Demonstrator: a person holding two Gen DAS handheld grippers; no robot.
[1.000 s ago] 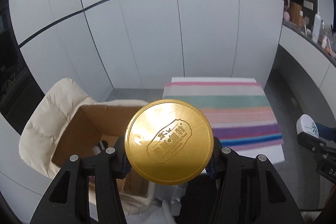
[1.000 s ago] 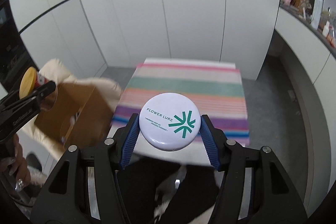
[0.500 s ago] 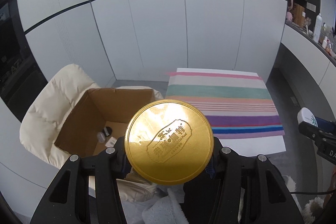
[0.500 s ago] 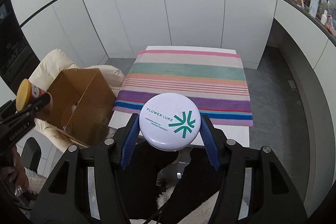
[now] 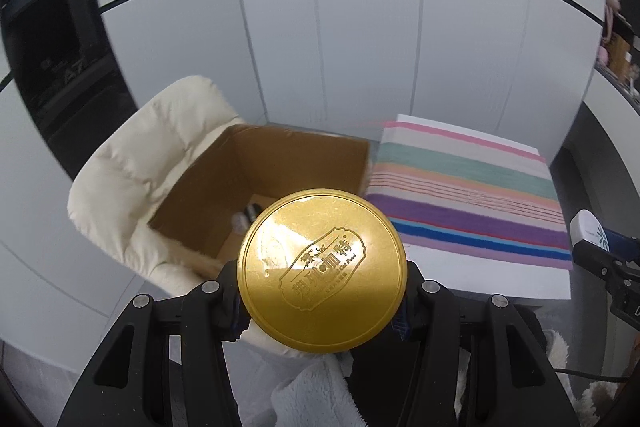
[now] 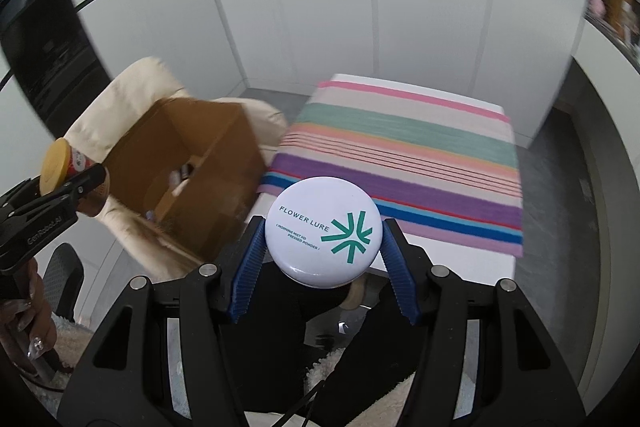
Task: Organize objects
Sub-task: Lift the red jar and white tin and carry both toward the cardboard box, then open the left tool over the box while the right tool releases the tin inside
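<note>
My left gripper (image 5: 322, 301) is shut on a gold-lidded can (image 5: 322, 269), whose embossed lid fills the middle of the left wrist view. Behind it an open cardboard box (image 5: 256, 167) sits on a cream padded chair (image 5: 132, 179), with a few small items on its floor. My right gripper (image 6: 322, 251) is shut on a white round powder compact (image 6: 323, 230) printed with green lettering, held over the near edge of a table with a striped cloth (image 6: 400, 155). In the right wrist view the left gripper (image 6: 60, 187) with its gold-lidded can (image 6: 58, 161) hangs left of the box (image 6: 192, 163).
White cabinet panels (image 5: 360, 47) stand behind the chair and table. A shelf with bottles and clutter (image 6: 616, 11) runs along the right wall. A dark screen (image 5: 52, 39) is at far left. A person's hand (image 6: 28, 331) holds the left gripper handle; fluffy fabric lies below.
Both grippers have swung to the left, so the box and chair now sit nearer the centre of each view and the box interior is more exposed. Both grips are unchanged.
</note>
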